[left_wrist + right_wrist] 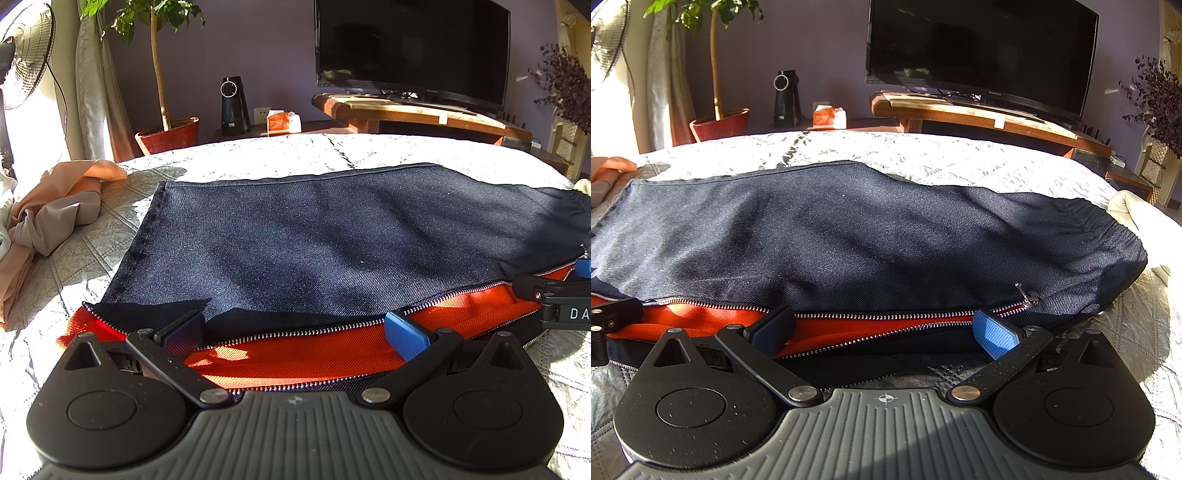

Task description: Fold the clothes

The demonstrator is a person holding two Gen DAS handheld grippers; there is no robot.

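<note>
A dark navy jacket (314,236) with an orange lining (314,354) and a silver zipper lies flat on the bed, its open zipper edge toward me. It also shows in the right wrist view (849,236), with the zipper pull (1028,295) at the right. My left gripper (295,332) is open, its fingers spread over the zipper edge and orange lining. My right gripper (884,328) is open over the same edge further right. The right gripper's finger shows at the left view's right edge (554,291); the left gripper shows at the right view's left edge (609,317).
The jacket lies on a grey quilted bedspread (295,151). A peach garment (55,214) is heaped at the left. Beyond the bed are a TV (410,48) on a wooden stand, a potted plant (166,133), a fan (26,55) and a tissue box (282,122).
</note>
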